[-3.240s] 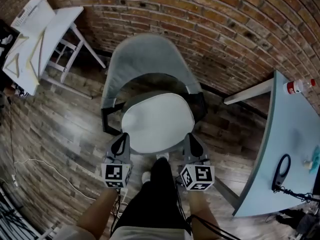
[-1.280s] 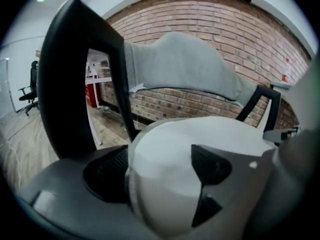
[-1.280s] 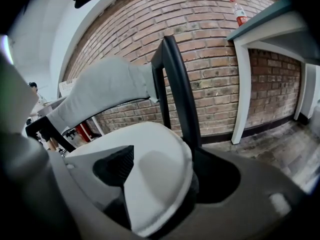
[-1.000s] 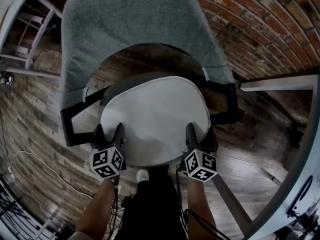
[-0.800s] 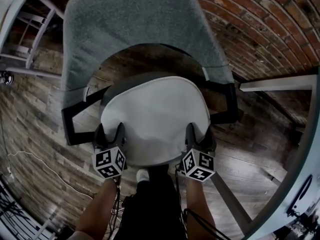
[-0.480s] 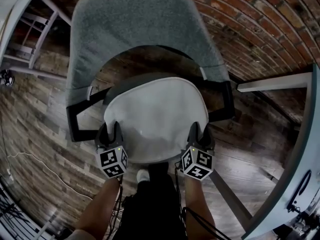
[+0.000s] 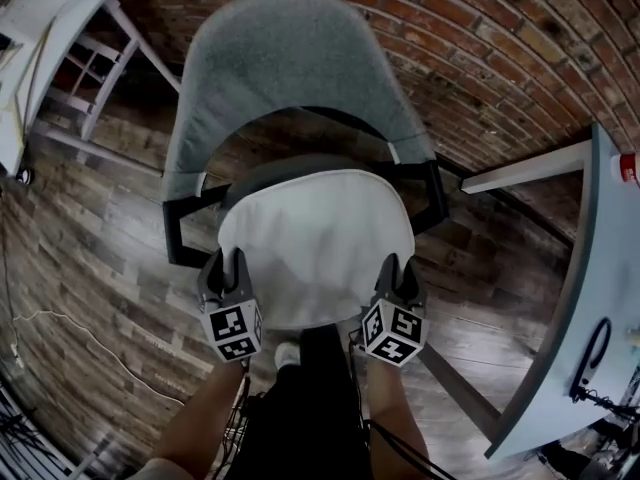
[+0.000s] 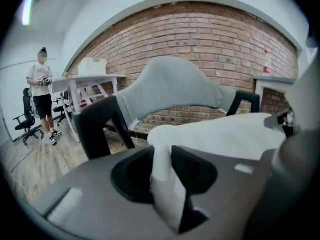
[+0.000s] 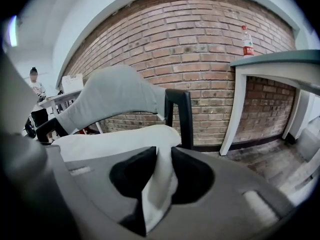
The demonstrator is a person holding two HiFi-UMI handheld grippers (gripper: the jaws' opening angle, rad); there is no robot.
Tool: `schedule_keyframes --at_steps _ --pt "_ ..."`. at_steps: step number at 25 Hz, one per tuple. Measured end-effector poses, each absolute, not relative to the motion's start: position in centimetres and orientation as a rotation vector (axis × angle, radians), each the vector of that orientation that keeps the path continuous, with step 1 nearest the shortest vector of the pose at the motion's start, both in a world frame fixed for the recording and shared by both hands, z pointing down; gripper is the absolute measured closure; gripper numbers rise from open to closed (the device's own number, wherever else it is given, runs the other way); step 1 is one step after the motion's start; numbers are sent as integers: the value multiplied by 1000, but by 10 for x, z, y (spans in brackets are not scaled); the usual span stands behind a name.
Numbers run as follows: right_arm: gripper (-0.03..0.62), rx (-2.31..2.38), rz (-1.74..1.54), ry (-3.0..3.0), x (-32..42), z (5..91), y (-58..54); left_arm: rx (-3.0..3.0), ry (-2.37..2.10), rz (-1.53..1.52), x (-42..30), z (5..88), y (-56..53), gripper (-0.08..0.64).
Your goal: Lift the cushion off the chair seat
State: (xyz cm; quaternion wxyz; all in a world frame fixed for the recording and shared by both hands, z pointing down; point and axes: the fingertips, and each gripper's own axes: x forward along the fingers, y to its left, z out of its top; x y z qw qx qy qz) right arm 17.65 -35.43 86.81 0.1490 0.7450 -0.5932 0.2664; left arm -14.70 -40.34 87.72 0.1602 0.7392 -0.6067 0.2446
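Observation:
A white cushion hangs raised above the seat of a grey chair with black armrests. My left gripper pinches the cushion's front left edge, and white fabric is squeezed between its jaws, which are closing. My right gripper grips the front right edge, with the cushion fabric pressed between its closing jaws. The dark seat rim shows behind the cushion. The cushion stretches away from the left gripper toward the chair's curved back.
A light table stands at the right with a bottle and a black cable on it. A white folding table stands at the back left. A brick wall runs behind the chair. A person stands far off.
Both grippers closed on the cushion's front corners and rose with it. The cushion's front has come up off the seat, and the view has pulled back from the chair.

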Motion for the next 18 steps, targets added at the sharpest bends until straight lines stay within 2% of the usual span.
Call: schedule_keyframes --at_steps 18 --pt "509 2210 654 -1773 145 623 -283 2186 -1769 612 -177 638 -337 456"
